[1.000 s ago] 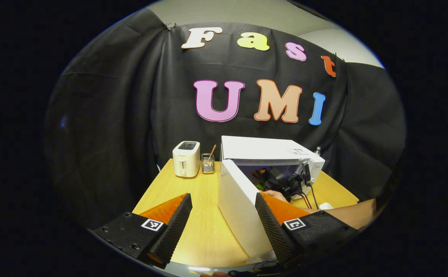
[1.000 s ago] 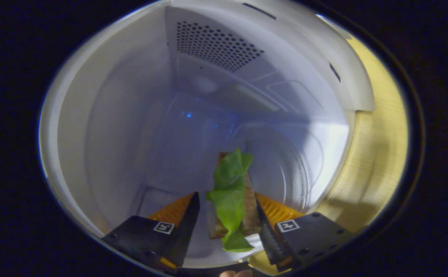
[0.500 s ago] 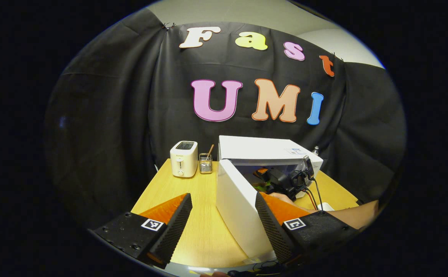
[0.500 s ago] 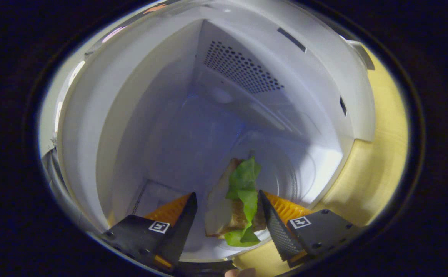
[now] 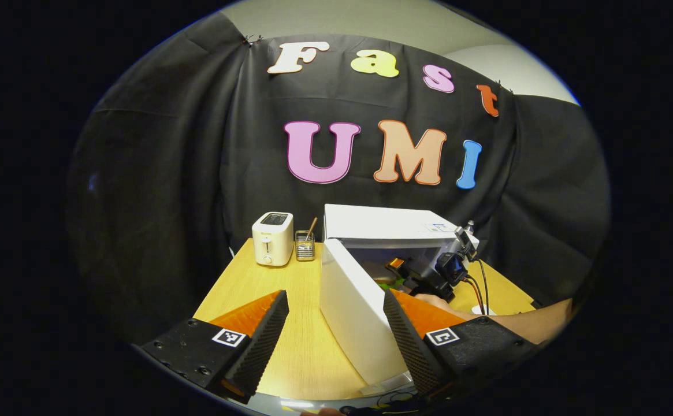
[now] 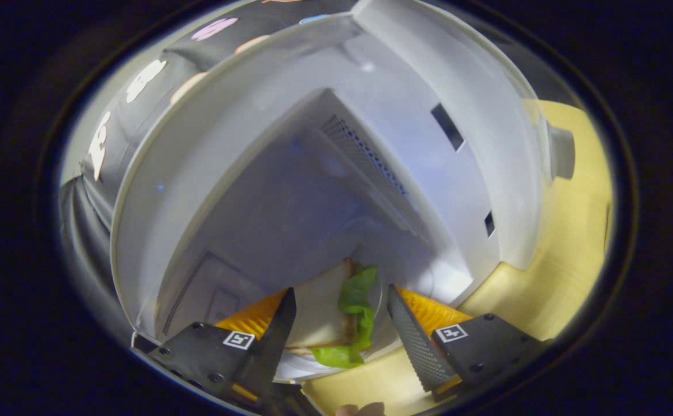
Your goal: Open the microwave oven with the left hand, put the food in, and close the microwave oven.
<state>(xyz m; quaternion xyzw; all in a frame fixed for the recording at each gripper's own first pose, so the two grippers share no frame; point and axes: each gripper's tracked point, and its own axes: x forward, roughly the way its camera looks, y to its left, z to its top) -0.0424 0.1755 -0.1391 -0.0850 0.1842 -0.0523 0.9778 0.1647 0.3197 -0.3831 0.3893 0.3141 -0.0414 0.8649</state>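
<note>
Here no readable label shows on the open microwave holding the sandwich.

Our left gripper has black screw-studded finger mounts bearing square black-and-white markers. Our right gripper bears the same, and ribbed fingers.

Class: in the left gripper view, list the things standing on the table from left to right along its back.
toaster → utensil holder → microwave oven, its door swung open → right gripper at the opening.
</note>
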